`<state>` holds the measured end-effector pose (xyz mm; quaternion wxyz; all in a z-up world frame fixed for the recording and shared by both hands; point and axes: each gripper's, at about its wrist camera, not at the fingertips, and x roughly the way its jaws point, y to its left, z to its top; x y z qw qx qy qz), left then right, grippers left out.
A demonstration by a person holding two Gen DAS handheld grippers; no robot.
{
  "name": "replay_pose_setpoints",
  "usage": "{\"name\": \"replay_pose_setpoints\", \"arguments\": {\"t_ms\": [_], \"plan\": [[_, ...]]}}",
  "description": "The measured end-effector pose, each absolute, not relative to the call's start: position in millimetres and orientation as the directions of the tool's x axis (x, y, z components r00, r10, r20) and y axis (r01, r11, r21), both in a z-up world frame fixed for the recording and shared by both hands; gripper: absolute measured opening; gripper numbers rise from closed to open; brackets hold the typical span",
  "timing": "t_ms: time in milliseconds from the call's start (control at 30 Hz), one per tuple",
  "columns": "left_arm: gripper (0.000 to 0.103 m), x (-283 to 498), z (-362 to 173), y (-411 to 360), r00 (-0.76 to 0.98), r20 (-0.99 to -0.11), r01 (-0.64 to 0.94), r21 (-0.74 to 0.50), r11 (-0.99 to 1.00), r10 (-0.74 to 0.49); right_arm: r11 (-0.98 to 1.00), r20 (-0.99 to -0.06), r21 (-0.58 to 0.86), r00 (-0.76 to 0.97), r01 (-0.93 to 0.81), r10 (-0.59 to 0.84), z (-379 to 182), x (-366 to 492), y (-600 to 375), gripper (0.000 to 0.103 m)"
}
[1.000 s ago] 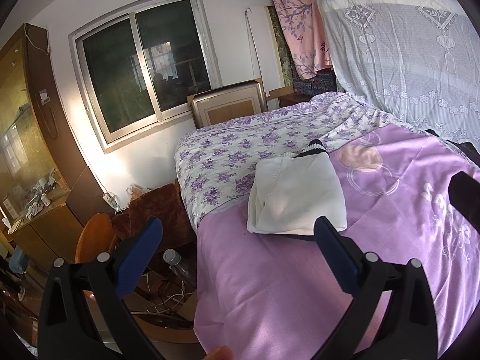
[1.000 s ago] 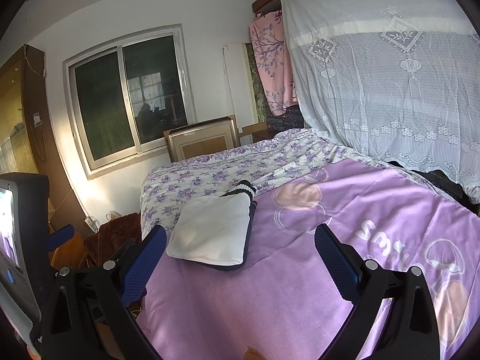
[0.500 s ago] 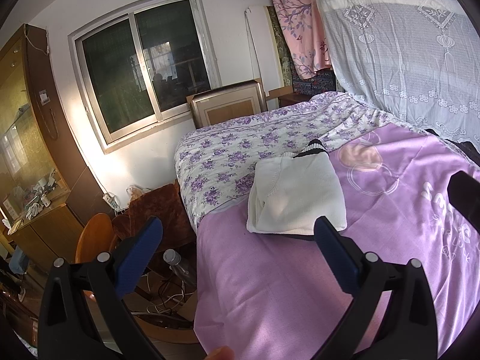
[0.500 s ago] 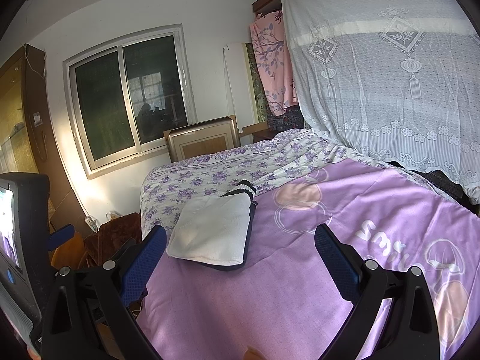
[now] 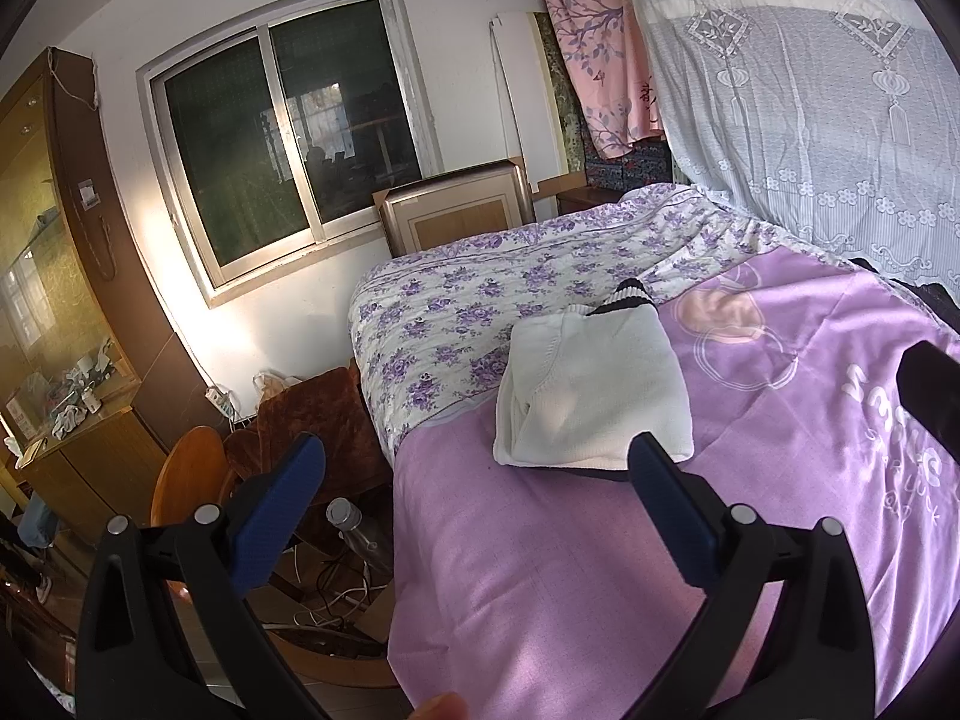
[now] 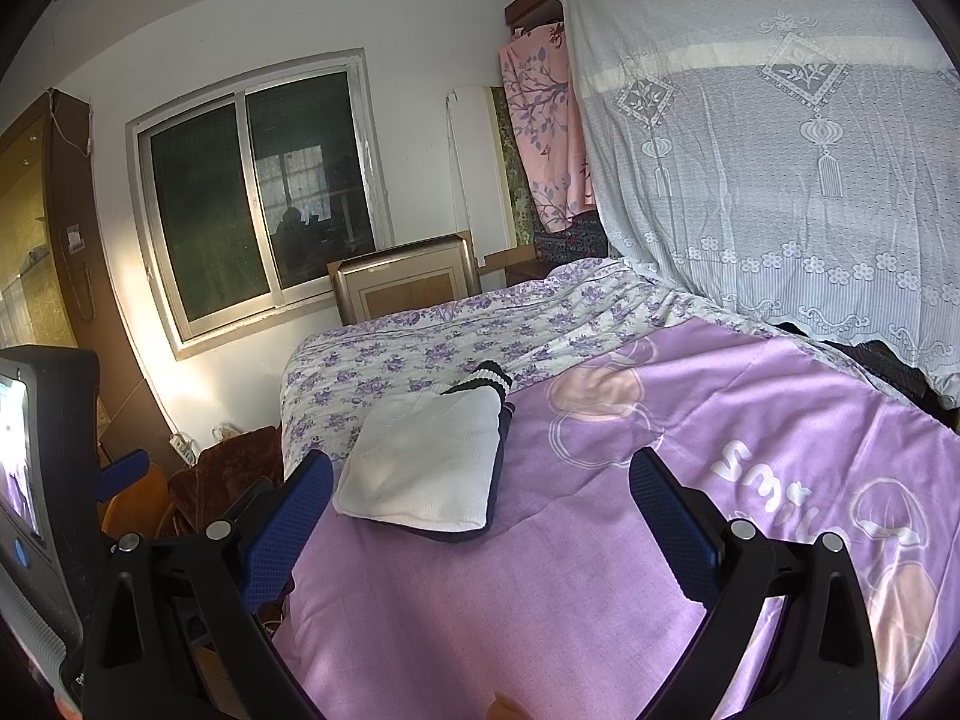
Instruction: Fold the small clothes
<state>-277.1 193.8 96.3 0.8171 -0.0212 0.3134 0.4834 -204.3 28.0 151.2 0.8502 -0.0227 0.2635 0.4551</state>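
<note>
Our left tongs (image 5: pixel 474 480) and right tongs (image 6: pixel 480 489) are wide open and hold nothing. The folded sweater (image 5: pixel 591 399) sits near the bed's (image 5: pixel 540 588) edge. A bump could knock it off.

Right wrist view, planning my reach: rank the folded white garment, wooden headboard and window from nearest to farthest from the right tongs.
1. Folded white garment, on the purple sheet, ahead-left of the right tongs.
2. Wooden headboard, behind the bed.
3. Window, on the far wall.
</note>
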Motion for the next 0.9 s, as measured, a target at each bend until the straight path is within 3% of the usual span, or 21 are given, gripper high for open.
{"name": "replay_pose_setpoints", "arguments": {"t_ms": [900], "plan": [[0.099,-281.1,97.6,192.1,0.359,-0.522,-0.793,0.267,0.548,0.774,0.584,-0.469,0.201,0.446,-0.787,0.763,150.8,-203.8,27.3,0.100]]}}
